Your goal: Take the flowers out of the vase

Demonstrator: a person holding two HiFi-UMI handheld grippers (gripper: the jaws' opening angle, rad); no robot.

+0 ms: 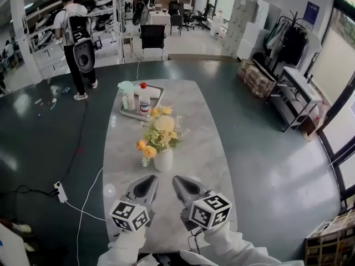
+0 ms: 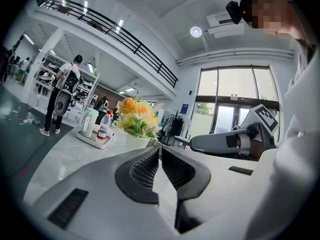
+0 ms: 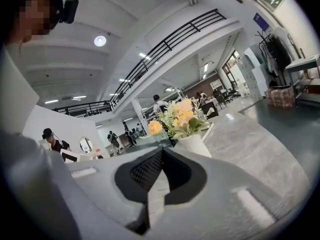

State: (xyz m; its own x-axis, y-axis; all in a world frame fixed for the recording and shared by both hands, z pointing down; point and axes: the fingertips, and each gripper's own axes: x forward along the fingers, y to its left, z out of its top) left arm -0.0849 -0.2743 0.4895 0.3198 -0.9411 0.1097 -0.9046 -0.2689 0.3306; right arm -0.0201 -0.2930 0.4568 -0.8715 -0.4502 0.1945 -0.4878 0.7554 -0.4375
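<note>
A small white vase [image 1: 163, 160] stands in the middle of the marble table [image 1: 205, 154] and holds a bunch of yellow and orange flowers [image 1: 158, 131]. Both grippers hover over the table's near end, just short of the vase. My left gripper [image 1: 150, 180] is shut and empty, to the vase's near left. My right gripper [image 1: 177, 180] is also shut with nothing in it, to the vase's near right. In the left gripper view the flowers [image 2: 134, 115] rise beyond the closed jaw tips [image 2: 159, 148]. In the right gripper view the flowers [image 3: 182, 118] and vase [image 3: 194, 145] stand just past the closed tips [image 3: 161, 150].
A tray [image 1: 128, 114] with a capped bottle [image 1: 144, 100] and a pale cup [image 1: 127, 93] sits at the table's far end. A person [image 1: 75, 35] stands on the floor at the far left. A power strip [image 1: 60, 192] with cable lies left of the table.
</note>
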